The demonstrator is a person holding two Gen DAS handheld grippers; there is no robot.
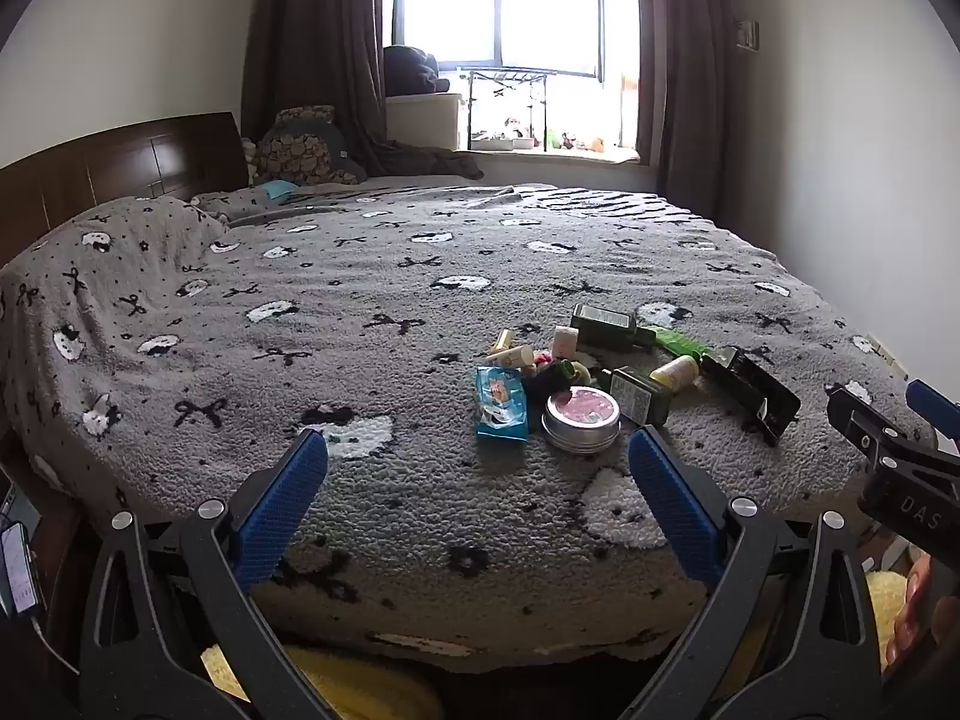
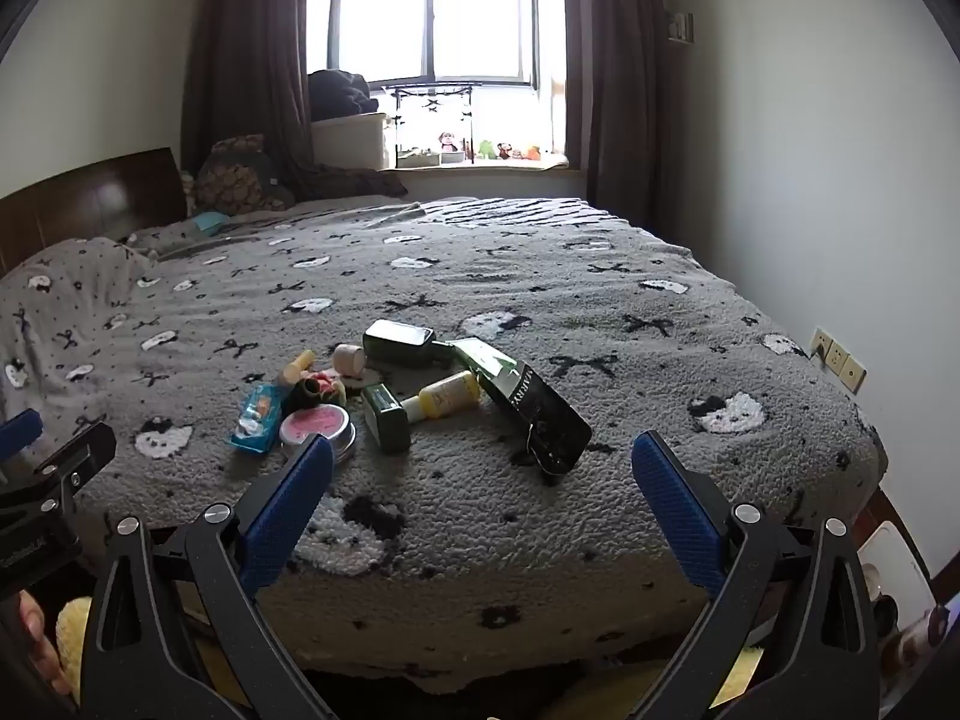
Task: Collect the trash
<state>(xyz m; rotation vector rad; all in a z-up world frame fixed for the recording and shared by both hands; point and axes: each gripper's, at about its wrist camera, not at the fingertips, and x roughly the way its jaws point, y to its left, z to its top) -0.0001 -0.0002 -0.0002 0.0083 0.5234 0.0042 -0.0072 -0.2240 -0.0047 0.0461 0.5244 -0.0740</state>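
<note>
A heap of trash lies on the grey blanket of the bed (image 1: 360, 312) near its foot. It holds a blue wipes packet (image 1: 501, 403) (image 2: 257, 418), a round tin with a pink lid (image 1: 581, 418) (image 2: 316, 425), a dark green box (image 1: 641, 396) (image 2: 386, 417), a small yellow bottle (image 1: 676, 372) (image 2: 447, 395), a black carton (image 1: 753, 391) (image 2: 537, 417) and a dark green bottle (image 1: 606, 324) (image 2: 401, 341). My left gripper (image 1: 478, 457) is open and empty, in front of the tin. My right gripper (image 2: 483, 462) is open and empty, in front of the black carton.
The bed (image 2: 600, 300) fills the room up to a wooden headboard (image 1: 120, 162) on the left. A window sill (image 2: 474, 165) with small toys is at the back. Wall sockets (image 2: 837, 357) are on the right. A phone (image 1: 17, 570) lies at the far left.
</note>
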